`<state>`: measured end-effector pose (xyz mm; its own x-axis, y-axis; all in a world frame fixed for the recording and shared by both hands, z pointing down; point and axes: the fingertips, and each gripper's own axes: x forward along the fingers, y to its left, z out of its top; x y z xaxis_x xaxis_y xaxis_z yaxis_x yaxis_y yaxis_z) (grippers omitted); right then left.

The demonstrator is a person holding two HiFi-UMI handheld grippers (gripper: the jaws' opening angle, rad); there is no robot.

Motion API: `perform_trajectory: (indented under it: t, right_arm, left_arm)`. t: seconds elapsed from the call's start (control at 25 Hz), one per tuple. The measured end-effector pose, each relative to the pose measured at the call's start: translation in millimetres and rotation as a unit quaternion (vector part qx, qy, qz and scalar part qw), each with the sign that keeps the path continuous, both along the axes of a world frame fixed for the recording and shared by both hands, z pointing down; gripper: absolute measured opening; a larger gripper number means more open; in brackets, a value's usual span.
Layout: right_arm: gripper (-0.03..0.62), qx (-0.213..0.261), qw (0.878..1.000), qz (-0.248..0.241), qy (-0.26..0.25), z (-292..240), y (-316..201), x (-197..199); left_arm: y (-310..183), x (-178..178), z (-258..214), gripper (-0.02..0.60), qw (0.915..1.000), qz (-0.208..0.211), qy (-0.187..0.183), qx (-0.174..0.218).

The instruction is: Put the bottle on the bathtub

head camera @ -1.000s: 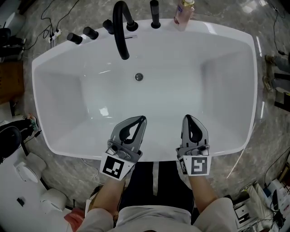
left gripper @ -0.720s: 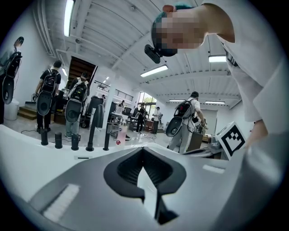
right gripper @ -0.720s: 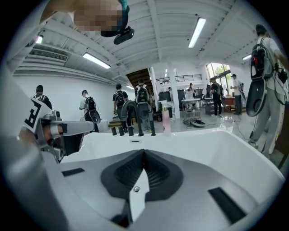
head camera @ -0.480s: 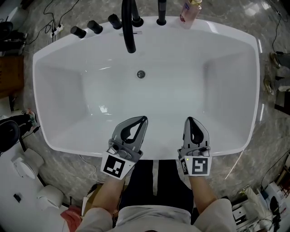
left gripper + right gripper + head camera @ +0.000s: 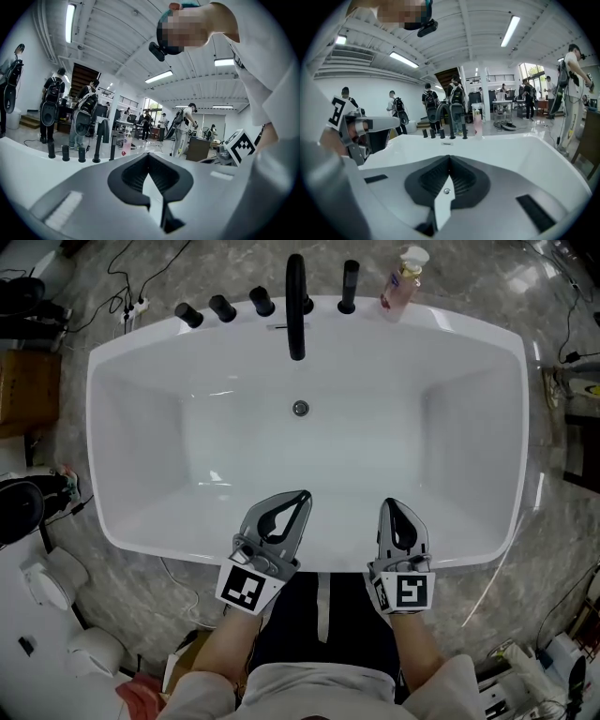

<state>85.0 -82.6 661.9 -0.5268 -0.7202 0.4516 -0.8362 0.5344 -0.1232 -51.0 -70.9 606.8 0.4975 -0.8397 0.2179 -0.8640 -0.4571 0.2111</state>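
A pink bottle (image 5: pixel 403 282) with a white pump stands upright on the far rim of the white bathtub (image 5: pixel 469 322), right of the black taps. It also shows small and far off in the left gripper view (image 5: pixel 125 144) and in the right gripper view (image 5: pixel 477 123). My left gripper (image 5: pixel 303 495) and right gripper (image 5: pixel 389 505) hover side by side over the tub's near end, both shut and holding nothing. Their jaws meet at the tips in the left gripper view (image 5: pixel 149 154) and the right gripper view (image 5: pixel 450 157), pointing across the tub toward the taps.
A black spout (image 5: pixel 296 306) arches over the basin above the drain (image 5: pixel 300 409), with several black knobs (image 5: pixel 222 307) beside it. Cables, a cardboard box (image 5: pixel 23 390) and white items (image 5: pixel 56 587) lie on the marbled floor around the tub. People stand beyond the far rim.
The head view has shifted, so the far rim, taps and whole bottle now show. Both grippers stay shut and side by side over the near end.
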Motion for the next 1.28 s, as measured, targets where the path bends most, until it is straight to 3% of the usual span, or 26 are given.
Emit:
perform_trajectory:
  t: [0.28, 0.68, 0.84, 1.12, 1.28]
  right_arm:
    - [0.008, -0.006, 1.000, -0.011, -0.001, -59, 37, -9]
    - [0.008, 0.050, 0.998, -0.047, 0.004, -186, 44, -40]
    - [0.008, 0.060, 0.997, -0.046, -0.017, -238, 50, -46]
    - [0.008, 0.082, 0.995, -0.045, -0.047, -297, 58, -72]
    - [0.008, 0.092, 0.992, -0.063, -0.060, -323, 71, -95]
  left_arm:
    - [31, -10, -63, 0.009, 1.0000, 0.005, 0.002, 0.006]
    - [60, -43, -166, 0.009, 0.9983, 0.006, -0.013, 0.056]
    - [68, -59, -205, 0.009, 0.9975, 0.008, -0.018, 0.068]
    - [75, -93, -273, 0.009, 0.9940, -0.006, -0.009, 0.109]
    - [93, -119, -296, 0.009, 0.9918, -0.043, -0.003, 0.120]
